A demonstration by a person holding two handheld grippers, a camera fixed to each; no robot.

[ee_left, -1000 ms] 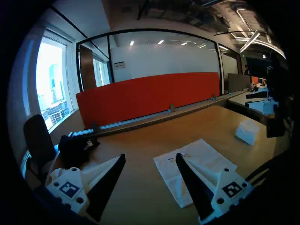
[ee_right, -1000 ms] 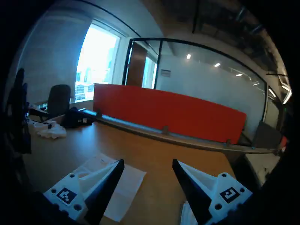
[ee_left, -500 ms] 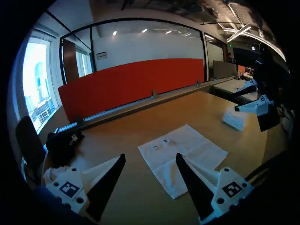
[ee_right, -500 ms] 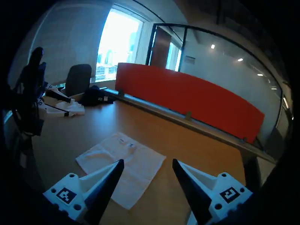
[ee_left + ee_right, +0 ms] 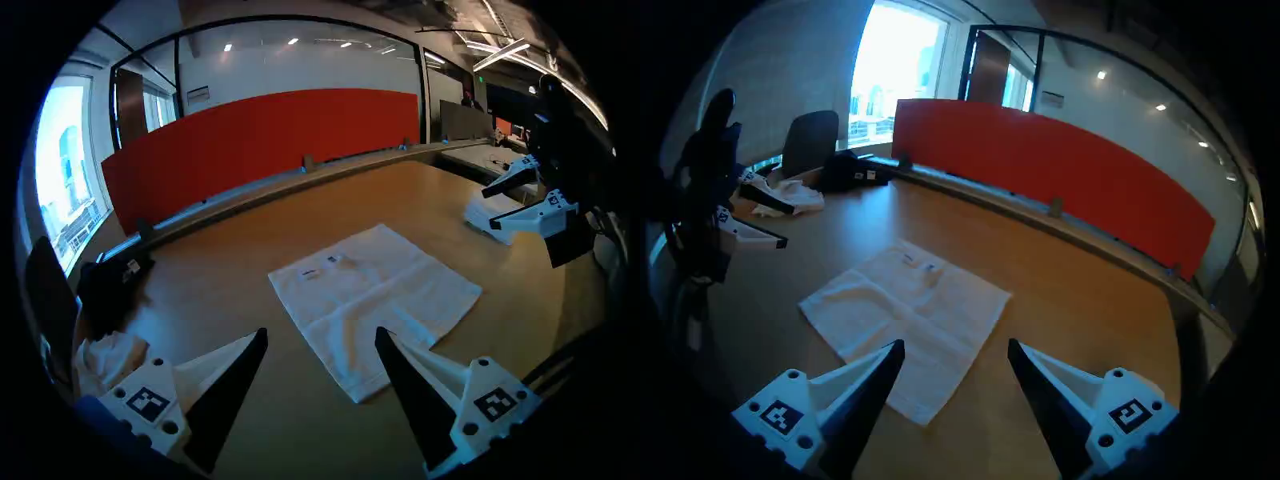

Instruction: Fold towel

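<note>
Both hand-held grippers (image 5: 320, 332) (image 5: 954, 344) splayed toward towel (image 5: 376, 288)

— What do the tools look like up close?
— The left gripper (image 5: 320, 332) has two wedge-shaped fingers (image 5: 212, 376). They're white plastic outside and black on the inner faces, and they taper to points.
— Any markings?
— Each finger base carries a square black-and-white marker (image 5: 148, 404) with small round screw holes (image 5: 170, 427) around it. The right gripper (image 5: 954, 344) is built the same, with white shells, black inner faces and a marker on each base.
— And from farther off?
— In the left gripper view, the right gripper's white fingers are mounted on a dark body. Finer detail is too small to tell.
</note>
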